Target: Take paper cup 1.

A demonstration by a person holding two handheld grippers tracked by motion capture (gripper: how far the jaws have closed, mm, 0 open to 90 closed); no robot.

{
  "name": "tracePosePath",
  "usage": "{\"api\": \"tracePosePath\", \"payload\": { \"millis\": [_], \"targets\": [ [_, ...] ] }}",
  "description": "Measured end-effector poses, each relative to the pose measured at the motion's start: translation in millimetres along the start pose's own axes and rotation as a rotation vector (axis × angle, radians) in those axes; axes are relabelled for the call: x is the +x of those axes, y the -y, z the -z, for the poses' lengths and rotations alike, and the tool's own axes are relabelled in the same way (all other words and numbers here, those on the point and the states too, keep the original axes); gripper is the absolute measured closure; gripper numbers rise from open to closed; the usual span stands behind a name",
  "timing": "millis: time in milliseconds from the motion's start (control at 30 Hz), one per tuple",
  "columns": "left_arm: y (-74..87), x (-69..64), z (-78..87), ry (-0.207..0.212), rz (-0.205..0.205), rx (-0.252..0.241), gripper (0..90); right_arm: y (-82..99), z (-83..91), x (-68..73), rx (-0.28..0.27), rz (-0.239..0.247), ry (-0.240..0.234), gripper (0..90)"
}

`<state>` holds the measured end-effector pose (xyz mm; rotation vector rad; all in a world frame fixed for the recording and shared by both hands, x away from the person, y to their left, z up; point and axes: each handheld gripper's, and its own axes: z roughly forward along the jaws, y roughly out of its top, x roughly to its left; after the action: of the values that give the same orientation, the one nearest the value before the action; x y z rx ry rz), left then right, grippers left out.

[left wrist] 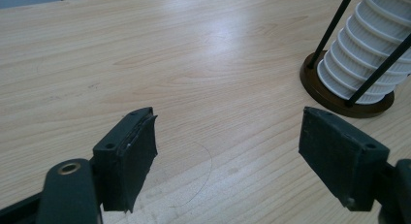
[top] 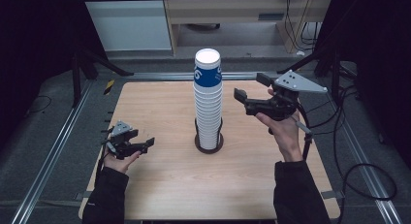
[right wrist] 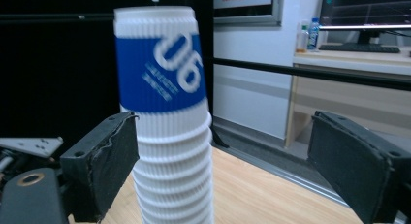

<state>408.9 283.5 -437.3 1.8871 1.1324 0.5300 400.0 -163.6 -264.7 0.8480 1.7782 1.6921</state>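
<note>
A tall stack of white ribbed paper cups stands upside down in a dark round holder with thin black rods, mid-table. Its top cup carries a blue band. My right gripper is held up to the right of the stack's upper part, its jaws open and aimed at the stack, apart from it. In the right gripper view the stack rises just ahead of the right gripper, off to the left side. My left gripper sits low over the table's left part, open and empty. The left gripper view shows bare wood between the open left gripper jaws, with the holder at the far right.
The wooden table is bare around the holder. Metal rails run along both sides, and black stand legs lie at the back corners. Cables trail on the floor at right. A desk and cabinet stand behind the table.
</note>
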Motion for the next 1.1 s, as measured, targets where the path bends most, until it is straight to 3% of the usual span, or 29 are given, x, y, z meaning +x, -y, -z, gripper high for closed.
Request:
{"api": "tracePosePath", "payload": {
  "millis": [367, 700, 1100],
  "targets": [
    [0.3, -1.5, -1.4, 0.003, -0.007, 0.001, 20.2, -15.9, -23.8, 14.6, -0.009, 0.003, -0.061, 9.5],
    [0.4, -1.4, -1.9, 0.004, -0.006, 0.004, 20.0, -16.2, -46.2, 25.1, 0.004, -0.001, -0.104, 8.5],
    [0.6, -1.9, -2.5, 0.006, -0.009, 0.006, 20.0, -9.6, -82.1, 32.6, 0.030, 0.001, -0.117, 8.4]
  ]
}}
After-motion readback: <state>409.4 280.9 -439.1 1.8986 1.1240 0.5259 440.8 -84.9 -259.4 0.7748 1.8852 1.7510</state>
